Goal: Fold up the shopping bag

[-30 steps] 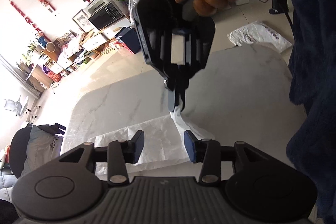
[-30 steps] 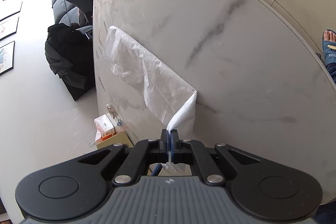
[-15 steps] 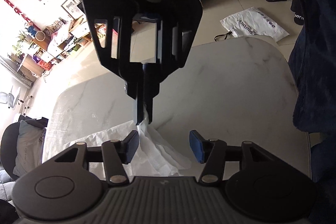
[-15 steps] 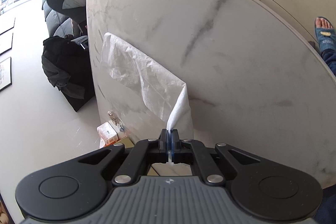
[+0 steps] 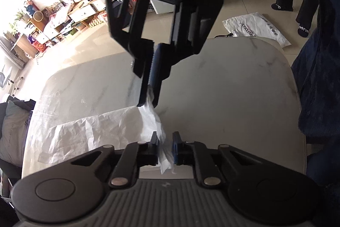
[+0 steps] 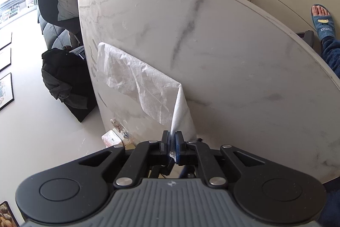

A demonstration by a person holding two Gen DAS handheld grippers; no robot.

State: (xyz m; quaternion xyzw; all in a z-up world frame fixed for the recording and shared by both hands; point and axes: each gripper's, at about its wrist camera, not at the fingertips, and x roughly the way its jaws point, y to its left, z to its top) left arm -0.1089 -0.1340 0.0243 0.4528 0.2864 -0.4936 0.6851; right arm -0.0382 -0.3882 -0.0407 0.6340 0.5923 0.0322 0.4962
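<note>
- White, thin shopping bag (image 6: 136, 80) is being kept mostly flat on the marble desk (image 6: 212, 35), near the desk's edge, with one corner being lifted off the surface
- That corner is being pinched between the closed pads of the right tool (image 6: 173, 143), and the film is being drawn into a taut peak below it
- A second piece of the bag's edge is lying between the fingers of the left tool (image 5: 165, 150), whose jaws are being held narrowly apart, not yet clamped on the film
- Slipping is being risked: the film is slick and only a small tip is being held by the right tool
- Tearing or stretching is being risked if the two tools are being pulled apart too hard
- A crooked fold is being risked, since the flat part is being left wrinkled and unweighted, so it may be dragged over the desk edge
</note>
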